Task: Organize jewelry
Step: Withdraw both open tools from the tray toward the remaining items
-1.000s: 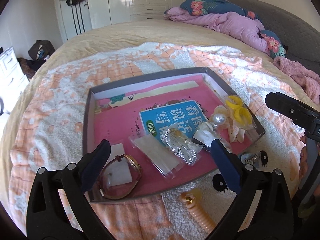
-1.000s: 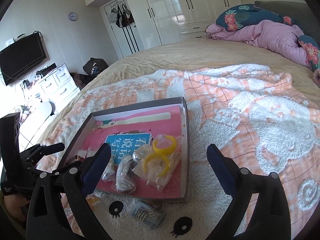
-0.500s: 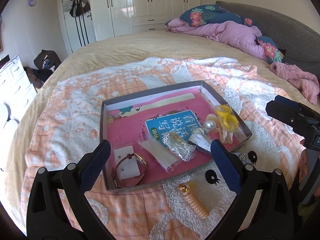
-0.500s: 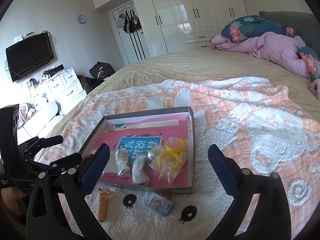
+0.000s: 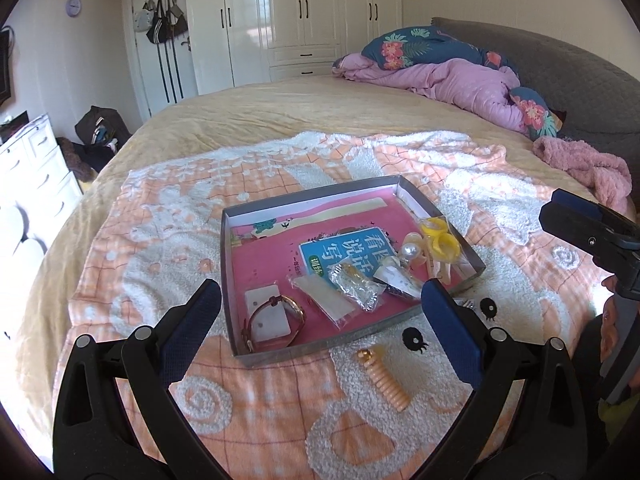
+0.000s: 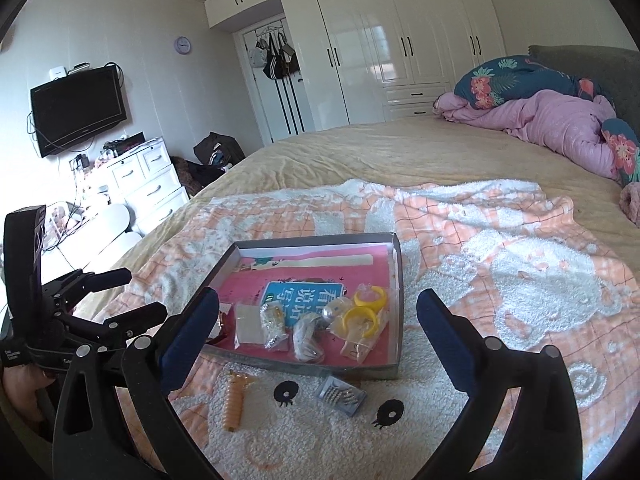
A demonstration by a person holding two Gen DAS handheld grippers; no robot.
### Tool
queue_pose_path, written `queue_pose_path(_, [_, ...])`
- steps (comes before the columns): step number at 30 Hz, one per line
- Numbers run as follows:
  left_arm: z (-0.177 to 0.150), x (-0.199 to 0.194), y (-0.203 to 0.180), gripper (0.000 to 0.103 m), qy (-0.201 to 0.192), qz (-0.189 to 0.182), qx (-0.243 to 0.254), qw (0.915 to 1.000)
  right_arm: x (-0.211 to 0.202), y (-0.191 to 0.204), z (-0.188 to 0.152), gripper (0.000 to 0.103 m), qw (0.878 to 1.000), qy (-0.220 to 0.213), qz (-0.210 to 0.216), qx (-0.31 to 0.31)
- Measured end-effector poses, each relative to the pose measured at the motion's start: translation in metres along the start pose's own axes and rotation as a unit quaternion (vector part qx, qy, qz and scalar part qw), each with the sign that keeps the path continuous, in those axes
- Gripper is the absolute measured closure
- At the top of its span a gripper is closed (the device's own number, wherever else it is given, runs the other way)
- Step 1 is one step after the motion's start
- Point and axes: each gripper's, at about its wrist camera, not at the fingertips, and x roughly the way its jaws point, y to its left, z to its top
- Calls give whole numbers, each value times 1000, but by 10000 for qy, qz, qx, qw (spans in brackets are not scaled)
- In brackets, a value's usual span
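Both grippers, left gripper (image 5: 320, 312) and right gripper (image 6: 318, 316), hover spread, seemingly above the tray (image 5: 404, 316).

place: home bedroom | shown by: bed (image 6: 360, 152), wardrobe (image 6: 400, 40), wall television (image 6: 78, 110), drawer chest (image 6: 148, 184)

Tray (image 5: 436, 210) mid-blanket (image 5: 168, 216); watch (image 5: 276, 320) in it at 7 o'clock, rings (image 5: 440, 238) at 3; spiral band (image 5: 384, 378) outside, 6 o'clock.
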Motion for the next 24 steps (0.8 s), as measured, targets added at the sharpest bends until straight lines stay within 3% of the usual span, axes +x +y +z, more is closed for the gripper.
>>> queue_pose_path(24, [-28, -26, -6, 9, 76, -89, 142, 9998, -25, 13, -24, 4, 9996, 223, -29, -183])
